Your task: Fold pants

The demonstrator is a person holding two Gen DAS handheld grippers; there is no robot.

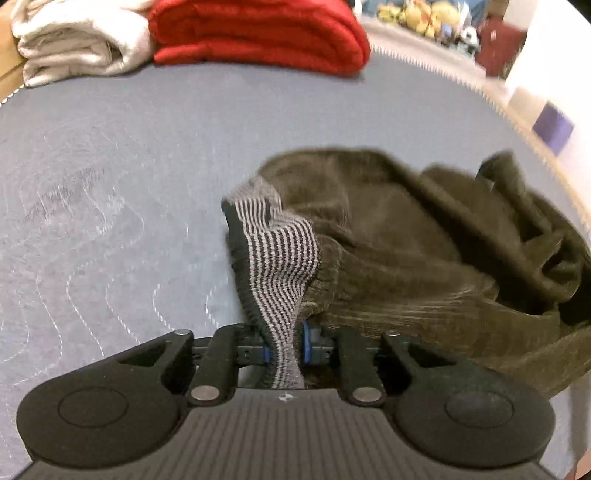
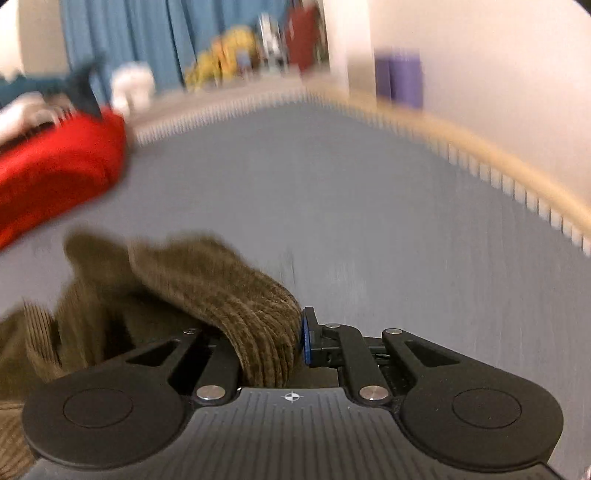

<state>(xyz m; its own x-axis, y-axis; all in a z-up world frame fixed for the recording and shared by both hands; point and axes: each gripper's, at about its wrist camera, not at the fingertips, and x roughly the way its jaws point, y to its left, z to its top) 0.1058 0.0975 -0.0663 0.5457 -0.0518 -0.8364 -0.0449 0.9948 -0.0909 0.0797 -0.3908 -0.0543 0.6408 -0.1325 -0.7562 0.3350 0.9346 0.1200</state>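
Observation:
Olive-brown corduroy pants [image 1: 406, 236] lie bunched on the grey quilted surface [image 1: 110, 184], with a grey-and-black striped waistband lining [image 1: 280, 258] turned out. My left gripper [image 1: 286, 345] is shut on that striped waistband, lifting it off the surface. In the right wrist view the pants [image 2: 207, 288] drape leftward from my right gripper [image 2: 273, 343], which is shut on a thick fold of corduroy; only its right blue pad [image 2: 305, 339] shows, the left one is hidden by cloth. The right view is motion-blurred.
Folded red cloth [image 1: 258, 33] and a folded cream towel [image 1: 77, 40] sit at the far edge. The surface's stitched edge [image 1: 480, 96] curves right. A purple object [image 2: 399, 77] stands by the wall; toys [image 2: 229, 55] and a blue curtain lie beyond.

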